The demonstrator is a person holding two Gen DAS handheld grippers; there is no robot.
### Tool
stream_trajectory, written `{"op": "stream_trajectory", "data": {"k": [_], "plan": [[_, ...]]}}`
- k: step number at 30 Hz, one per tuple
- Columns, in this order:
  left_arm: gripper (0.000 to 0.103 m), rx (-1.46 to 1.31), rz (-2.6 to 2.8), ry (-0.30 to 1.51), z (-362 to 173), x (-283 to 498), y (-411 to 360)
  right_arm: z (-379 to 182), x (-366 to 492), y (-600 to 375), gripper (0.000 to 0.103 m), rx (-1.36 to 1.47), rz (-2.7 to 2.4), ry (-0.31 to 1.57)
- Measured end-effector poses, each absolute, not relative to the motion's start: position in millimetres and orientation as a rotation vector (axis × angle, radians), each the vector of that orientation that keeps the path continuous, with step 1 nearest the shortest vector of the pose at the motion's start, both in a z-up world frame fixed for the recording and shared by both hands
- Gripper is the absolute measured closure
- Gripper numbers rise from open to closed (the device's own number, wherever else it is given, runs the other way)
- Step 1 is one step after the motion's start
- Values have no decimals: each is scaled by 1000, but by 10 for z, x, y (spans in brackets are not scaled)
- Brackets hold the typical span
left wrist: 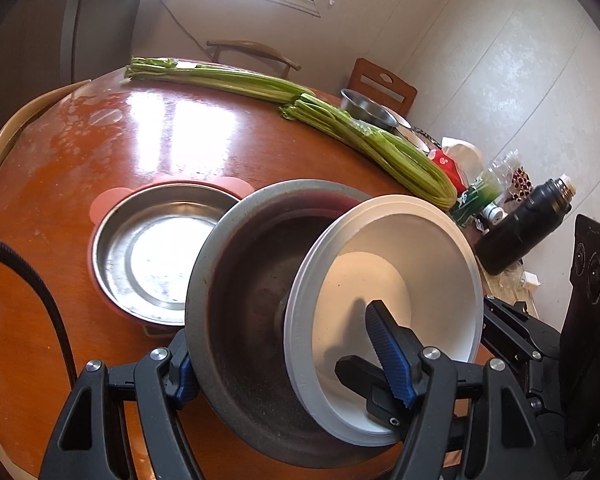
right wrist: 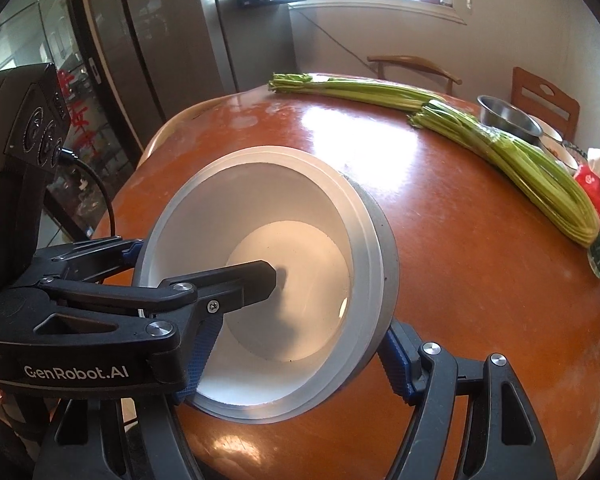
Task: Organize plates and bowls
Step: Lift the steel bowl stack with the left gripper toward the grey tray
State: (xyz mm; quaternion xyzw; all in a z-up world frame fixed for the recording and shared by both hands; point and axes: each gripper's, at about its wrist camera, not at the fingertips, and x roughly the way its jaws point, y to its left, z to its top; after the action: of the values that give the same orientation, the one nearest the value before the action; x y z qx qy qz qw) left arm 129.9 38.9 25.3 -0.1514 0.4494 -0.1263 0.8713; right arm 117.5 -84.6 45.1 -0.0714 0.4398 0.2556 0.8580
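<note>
A dark grey bowl point(left wrist: 244, 320) with a speckled rim holds nested white bowls point(left wrist: 400, 264). The stack is tilted on edge above the round wooden table point(left wrist: 100, 152). My left gripper point(left wrist: 280, 336) is shut on it, one finger outside the grey bowl and the other inside the white bowls. In the right wrist view my right gripper point(right wrist: 300, 336) also clamps the white bowls point(right wrist: 268, 208) and the grey bowl point(right wrist: 384, 248), one pad inside and one under the grey wall. The left gripper point(right wrist: 202, 260) reaches in from the left there.
A steel plate point(left wrist: 156, 256) rests on a pink mat point(left wrist: 108, 204) just left of the stack. Long celery bunches point(left wrist: 340, 128) lie across the far side of the table. A steel bowl point(left wrist: 368, 108), bags and a black flask point(left wrist: 520, 224) crowd the right edge. Chairs stand behind the table.
</note>
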Motion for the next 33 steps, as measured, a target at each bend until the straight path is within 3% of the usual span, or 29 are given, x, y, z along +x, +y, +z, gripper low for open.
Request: {"op": "stream_trajectory", "data": {"k": [33], "plan": [[31, -367, -142, 947, 115, 1792, 1145, 283, 1771, -49, 27, -159, 605, 952]]}}
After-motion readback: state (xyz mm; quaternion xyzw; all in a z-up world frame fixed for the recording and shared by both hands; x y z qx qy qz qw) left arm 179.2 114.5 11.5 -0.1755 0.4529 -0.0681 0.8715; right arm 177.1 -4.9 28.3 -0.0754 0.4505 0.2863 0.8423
